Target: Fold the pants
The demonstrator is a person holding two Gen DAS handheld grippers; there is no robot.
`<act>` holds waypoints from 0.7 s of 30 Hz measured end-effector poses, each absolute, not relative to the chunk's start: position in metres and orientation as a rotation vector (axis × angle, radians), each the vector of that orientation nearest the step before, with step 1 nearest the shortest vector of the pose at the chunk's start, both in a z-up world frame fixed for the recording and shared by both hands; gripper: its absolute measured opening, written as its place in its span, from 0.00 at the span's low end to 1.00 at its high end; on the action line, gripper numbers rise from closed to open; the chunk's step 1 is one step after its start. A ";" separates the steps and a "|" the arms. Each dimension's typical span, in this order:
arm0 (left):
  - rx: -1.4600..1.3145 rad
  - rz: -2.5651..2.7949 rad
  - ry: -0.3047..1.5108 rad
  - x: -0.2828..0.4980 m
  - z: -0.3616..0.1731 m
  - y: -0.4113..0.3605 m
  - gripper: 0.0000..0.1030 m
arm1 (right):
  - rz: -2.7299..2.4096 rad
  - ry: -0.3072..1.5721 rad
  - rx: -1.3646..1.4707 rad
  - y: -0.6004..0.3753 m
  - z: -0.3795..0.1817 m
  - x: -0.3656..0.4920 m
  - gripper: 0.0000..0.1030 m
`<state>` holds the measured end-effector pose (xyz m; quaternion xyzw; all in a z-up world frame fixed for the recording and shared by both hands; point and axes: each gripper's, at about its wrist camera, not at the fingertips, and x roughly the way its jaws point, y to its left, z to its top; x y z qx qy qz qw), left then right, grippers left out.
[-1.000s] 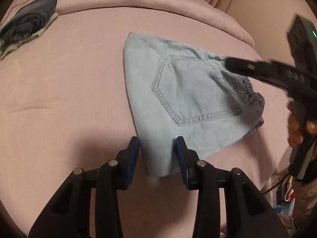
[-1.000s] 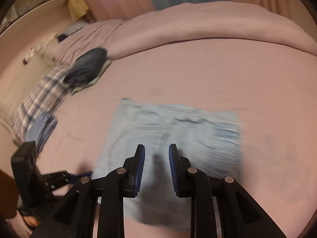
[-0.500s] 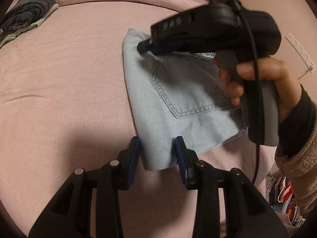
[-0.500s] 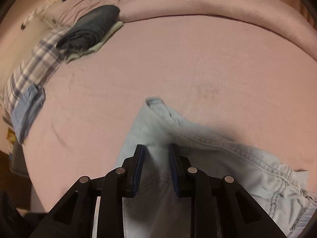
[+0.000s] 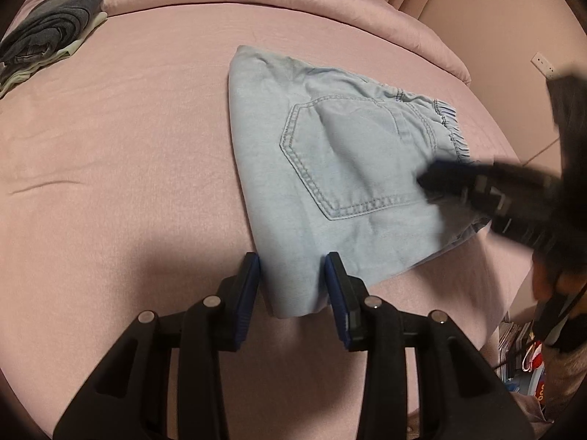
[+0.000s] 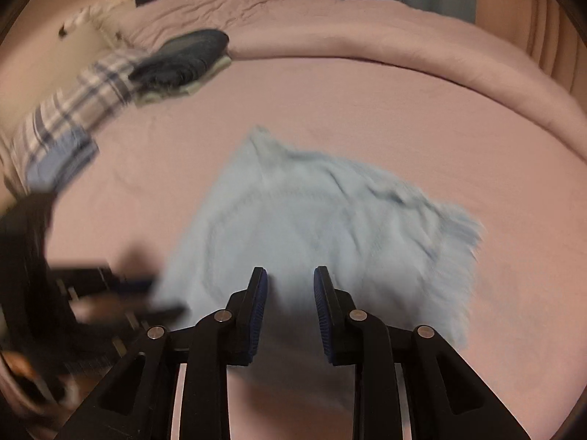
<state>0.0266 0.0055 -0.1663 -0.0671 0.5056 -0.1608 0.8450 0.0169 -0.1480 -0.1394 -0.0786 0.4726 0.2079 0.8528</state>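
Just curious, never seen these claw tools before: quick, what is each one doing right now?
Left gripper: open, a corner of the folded pants between its fingers.
Right gripper: open, has just been opening, holding nothing.

Pink bed (image 5: 128,146), pink wall (image 5: 513,55)

Folded light-blue denim pants (image 5: 341,168) on bed
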 end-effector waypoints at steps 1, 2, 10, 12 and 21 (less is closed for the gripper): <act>-0.139 -0.338 1.071 0.028 -0.167 0.004 0.37 | 0.447 1.008 -0.162 -0.154 -0.149 0.013 0.30; -0.136 -0.337 1.071 0.030 -0.167 0.005 0.37 | 0.455 0.999 -0.148 -0.160 -0.150 0.009 0.30; -0.124 -0.326 1.071 0.036 -0.169 -0.002 0.37 | 0.447 0.964 -0.061 -0.198 -0.130 0.001 0.30; -0.120 -0.325 1.071 0.036 -0.169 -0.001 0.38 | 0.457 0.981 -0.065 -0.200 -0.139 -0.004 0.29; -0.100 -0.311 1.069 0.031 -0.168 0.003 0.40 | 0.510 0.978 0.165 -0.237 -0.138 -0.016 0.30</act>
